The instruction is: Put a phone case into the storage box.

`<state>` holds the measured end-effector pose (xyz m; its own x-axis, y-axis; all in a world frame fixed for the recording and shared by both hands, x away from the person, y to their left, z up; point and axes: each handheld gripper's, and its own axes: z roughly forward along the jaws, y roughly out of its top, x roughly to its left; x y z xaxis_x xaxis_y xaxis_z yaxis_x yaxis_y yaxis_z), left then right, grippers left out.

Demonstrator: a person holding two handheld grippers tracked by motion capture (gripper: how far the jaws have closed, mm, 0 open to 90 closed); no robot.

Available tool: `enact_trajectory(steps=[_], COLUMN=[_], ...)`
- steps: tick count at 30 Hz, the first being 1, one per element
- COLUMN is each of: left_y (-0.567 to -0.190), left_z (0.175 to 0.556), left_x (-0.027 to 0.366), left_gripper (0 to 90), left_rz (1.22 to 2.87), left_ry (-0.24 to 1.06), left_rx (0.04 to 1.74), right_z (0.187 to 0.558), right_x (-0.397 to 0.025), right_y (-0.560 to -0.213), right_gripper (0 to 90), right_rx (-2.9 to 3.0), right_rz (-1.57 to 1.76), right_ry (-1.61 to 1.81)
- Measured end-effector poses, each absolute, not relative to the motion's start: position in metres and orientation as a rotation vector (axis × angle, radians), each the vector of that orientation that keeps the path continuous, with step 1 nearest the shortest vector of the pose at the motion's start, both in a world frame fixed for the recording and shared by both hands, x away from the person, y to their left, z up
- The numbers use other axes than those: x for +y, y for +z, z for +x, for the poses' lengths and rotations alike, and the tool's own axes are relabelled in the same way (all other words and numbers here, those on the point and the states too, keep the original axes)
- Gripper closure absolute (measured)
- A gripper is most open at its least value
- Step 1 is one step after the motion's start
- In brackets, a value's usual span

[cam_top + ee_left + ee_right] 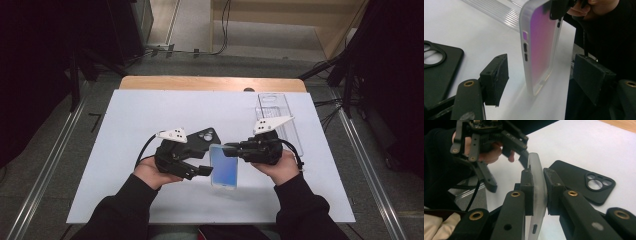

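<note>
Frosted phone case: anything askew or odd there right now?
Nothing damaged or spilled. The frosted phone case stands on end on the white table, clamped near its top by the right tongs. The left tongs are open around its lower end.

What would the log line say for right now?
right gripper: shut on frosted phone case | left gripper: open beside it | black phone case: flat on table

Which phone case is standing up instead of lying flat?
The frosted case, clamped on edge by the right gripper. The black case and clear case lie flat on the table.
</note>
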<state>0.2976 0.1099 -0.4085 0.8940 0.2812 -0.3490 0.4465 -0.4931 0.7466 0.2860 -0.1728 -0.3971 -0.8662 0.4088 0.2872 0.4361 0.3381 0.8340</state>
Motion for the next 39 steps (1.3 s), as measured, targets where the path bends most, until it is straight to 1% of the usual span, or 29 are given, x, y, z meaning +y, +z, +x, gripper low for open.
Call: enact_trajectory(steps=[2,6,8,9,21,23,26,29,39], left_y=[-0.407,-0.405,-0.405,-0.405,-0.402,-0.402,-0.402,-0.403,-0.401], left_z=[0.299,0.301,0.303,0.304,0.308,0.307,0.309,0.31,0.31], left_x=[0.11,0.11,0.11,0.111,0.111,0.11,0.111,0.111,0.111], left_gripper=[33.2,33.9,37.8,38.0,62.7,69.6,76.1,80.1,81.3], left_rz=[2.138,2.135,2.129,2.133,2.148,2.154,2.146,2.136,2.142], left_ry=[-0.232,-0.245,-0.265,-0.27,-0.321,-0.317,-0.342,-0.342,-0.347], left_rx=[0.507,0.489,0.489,0.483,0.419,0.39,0.391,0.368,0.352], right_z=[0.286,0.285,0.285,0.285,0.287,0.286,0.286,0.286,0.287], right_x=[-0.172,-0.169,-0.167,-0.166,-0.161,-0.159,-0.158,-0.157,-0.158], right_y=[-0.397,-0.399,-0.399,-0.399,-0.402,-0.402,-0.402,-0.403,-0.404], right_gripper=[76.9,76.9,76.9,76.9,76.9,76.9,76.9,76.9,76.7], right_rx=[-2.561,-2.583,-2.582,-2.584,-2.556,-2.546,-2.535,-2.523,-2.501], right_rz=[-0.769,-0.708,-0.685,-0.674,-0.591,-0.575,-0.544,-0.524,-0.512], right_ry=[-1.594,-1.583,-1.577,-1.582,-1.577,-1.579,-1.58,-1.577,-1.577])
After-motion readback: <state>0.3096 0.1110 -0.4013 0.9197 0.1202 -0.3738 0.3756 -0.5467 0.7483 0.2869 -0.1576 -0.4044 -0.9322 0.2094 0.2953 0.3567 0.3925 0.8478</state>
